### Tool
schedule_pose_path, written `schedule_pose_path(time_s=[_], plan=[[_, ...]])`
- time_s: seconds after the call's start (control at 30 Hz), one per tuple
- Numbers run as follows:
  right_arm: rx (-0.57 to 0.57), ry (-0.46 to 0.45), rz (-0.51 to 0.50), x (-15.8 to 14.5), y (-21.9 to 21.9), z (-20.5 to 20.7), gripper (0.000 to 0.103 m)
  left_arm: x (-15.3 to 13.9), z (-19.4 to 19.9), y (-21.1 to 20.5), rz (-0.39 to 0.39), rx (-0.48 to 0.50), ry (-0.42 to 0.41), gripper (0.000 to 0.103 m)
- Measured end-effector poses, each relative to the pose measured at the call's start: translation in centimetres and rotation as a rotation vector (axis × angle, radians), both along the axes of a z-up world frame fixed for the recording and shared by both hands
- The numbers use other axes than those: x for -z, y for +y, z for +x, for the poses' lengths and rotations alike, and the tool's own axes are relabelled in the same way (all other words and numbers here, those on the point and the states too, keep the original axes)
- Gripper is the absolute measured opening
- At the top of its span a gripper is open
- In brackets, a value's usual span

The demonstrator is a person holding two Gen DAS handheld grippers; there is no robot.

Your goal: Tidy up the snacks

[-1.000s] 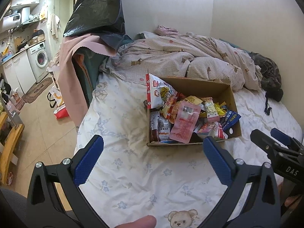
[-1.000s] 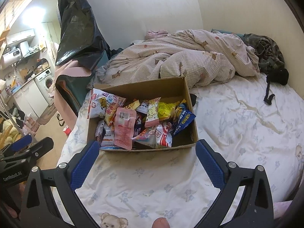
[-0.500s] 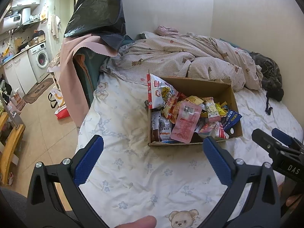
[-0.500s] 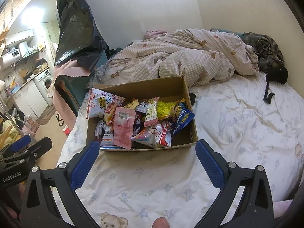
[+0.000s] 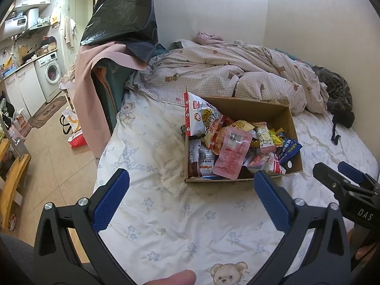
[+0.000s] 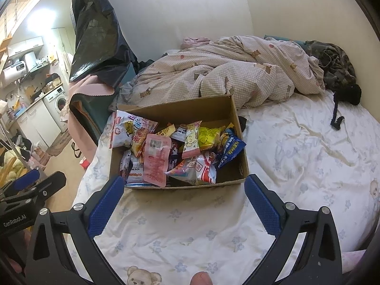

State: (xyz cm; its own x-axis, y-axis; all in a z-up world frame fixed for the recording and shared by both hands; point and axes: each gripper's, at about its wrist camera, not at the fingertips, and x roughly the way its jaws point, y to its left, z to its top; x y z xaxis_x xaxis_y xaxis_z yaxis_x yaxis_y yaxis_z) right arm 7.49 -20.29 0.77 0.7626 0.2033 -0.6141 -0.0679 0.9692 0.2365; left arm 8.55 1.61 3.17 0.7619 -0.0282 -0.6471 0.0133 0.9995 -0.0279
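Washing machine (image 5: 52, 74), far left of box. Black plastic bag (image 5: 123, 14) over pink cloth (image 5: 95, 76), left of box. Cardboard box (image 5: 293, 128) of snack packets (image 5: 231, 156) on bed sheet (image 5: 166, 213). Quilt (image 5: 225, 76) behind box. Left hand-held gripper (image 5: 191, 201) and right hand-held gripper (image 6: 184, 205): wide, empty, before box.

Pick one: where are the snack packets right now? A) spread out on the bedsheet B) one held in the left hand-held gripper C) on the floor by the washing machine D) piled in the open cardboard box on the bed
D: the snack packets lie heaped inside the open cardboard box on the bedsheet; both the left hand-held gripper and right hand-held gripper are open and empty.
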Motion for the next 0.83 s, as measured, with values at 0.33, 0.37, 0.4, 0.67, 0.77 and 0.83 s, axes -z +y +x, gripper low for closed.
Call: schedule_pose_path(time_s=[0.33, 0.37, 0.4, 0.67, 0.77, 0.83], plan=[[0.003, 0.006, -0.004, -0.01, -0.02, 0.03, 0.103, 0.10, 0.11, -0.18, 0.005, 0.000, 0.007, 0.103], [0.003, 0.008, -0.003, -0.01, -0.04, 0.05, 0.103, 0.11, 0.11, -0.18, 0.004, 0.000, 0.007, 0.103], [0.003, 0.008, -0.004, -0.02, -0.04, 0.05, 0.103, 0.12, 0.11, -0.19, 0.003, 0.000, 0.008, 0.103], [-0.004, 0.003, -0.015, 0.06, 0.21, -0.03, 0.103, 0.14, 0.06, -0.17, 0.002, 0.003, 0.010, 0.103], [-0.003, 0.005, -0.013, 0.02, 0.24, -0.03, 0.103, 0.12, 0.01, -0.09, -0.004, 0.007, 0.011, 0.103], [-0.003, 0.004, -0.014, 0.03, 0.24, -0.02, 0.103, 0.14, 0.00, -0.08, -0.003, 0.008, 0.010, 0.103]])
